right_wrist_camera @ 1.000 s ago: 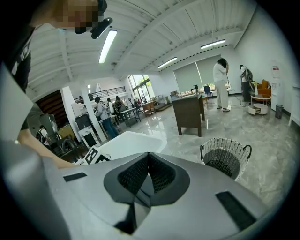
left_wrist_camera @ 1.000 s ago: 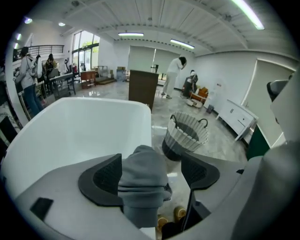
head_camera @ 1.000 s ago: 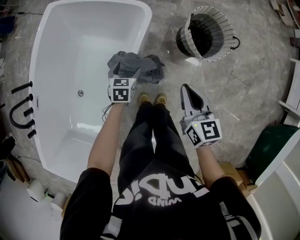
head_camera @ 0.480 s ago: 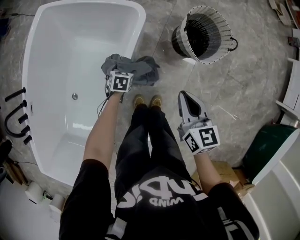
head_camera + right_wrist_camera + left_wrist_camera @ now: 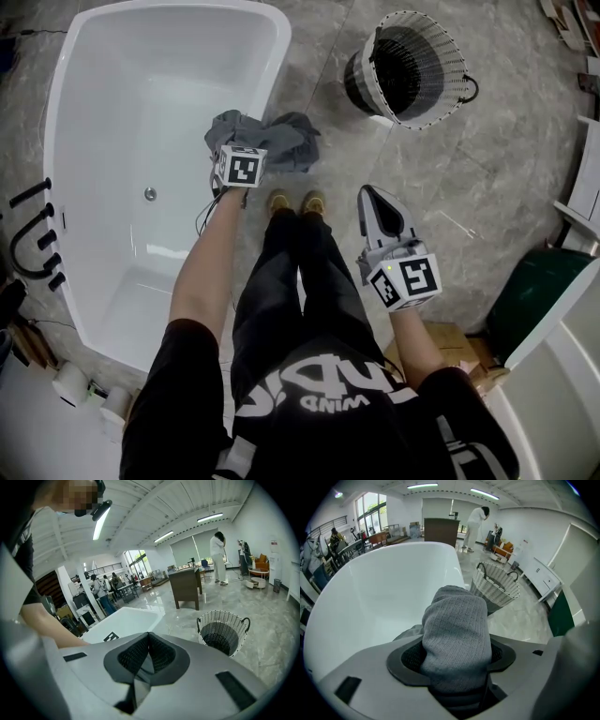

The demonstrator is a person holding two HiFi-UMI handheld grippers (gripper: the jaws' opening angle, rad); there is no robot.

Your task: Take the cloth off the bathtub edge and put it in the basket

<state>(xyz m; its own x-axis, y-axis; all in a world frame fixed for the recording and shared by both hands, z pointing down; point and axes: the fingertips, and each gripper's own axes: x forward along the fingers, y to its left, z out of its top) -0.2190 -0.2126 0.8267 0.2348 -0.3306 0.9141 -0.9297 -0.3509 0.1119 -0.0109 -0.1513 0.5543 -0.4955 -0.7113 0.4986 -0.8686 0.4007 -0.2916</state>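
Now — left gripper (image 5: 456, 663) jaws closing on grey cloth (image 5: 457, 625) at bathtub (image 5: 274, 66) edge

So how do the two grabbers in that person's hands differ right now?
The left gripper has the grey cloth between its jaws, which are closing on it; the right gripper has its jaws together with nothing between them. The left gripper is at the bathtub edge; the right gripper hangs over the floor beside the person's legs. Both carry a marker cube.
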